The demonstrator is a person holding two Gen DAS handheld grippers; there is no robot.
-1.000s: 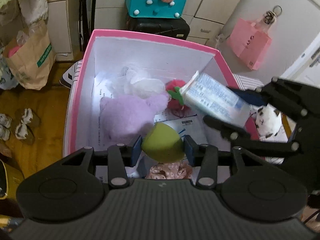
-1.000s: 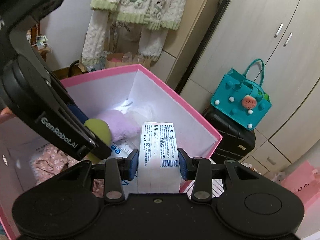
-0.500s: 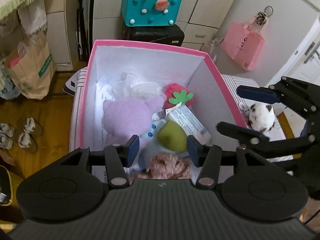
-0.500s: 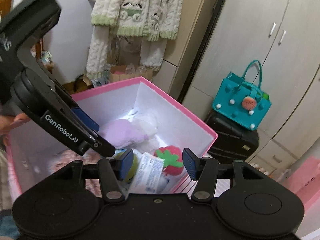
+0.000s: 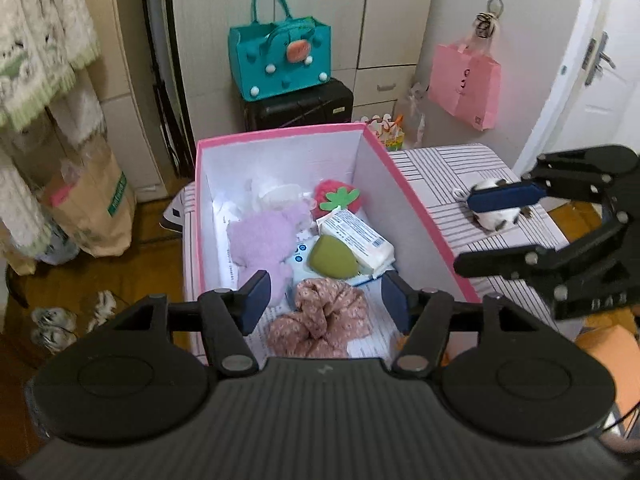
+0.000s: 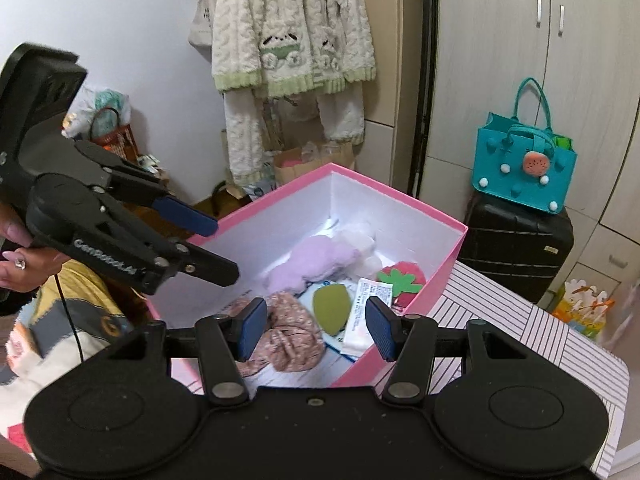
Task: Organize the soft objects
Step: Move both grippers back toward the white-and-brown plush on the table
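A pink box with white walls holds a purple plush, a strawberry plush, a white tissue pack, a green soft piece and a floral pink cloth. My left gripper hovers above the box's near end, its jaws opening with nothing between them. My right gripper hangs open and empty over the box, above the green piece and the tissue pack. A small white-and-black plush lies on the striped tabletop beside the box.
A teal bag sits on a black suitcase behind the box. A pink paper bag hangs at the right, and a brown paper bag and slippers are on the floor at the left. A hand holds the left gripper.
The green piece left my left gripper and the tissue pack left my right one; both now lie in the box. Both grippers opened, rose and drew back.
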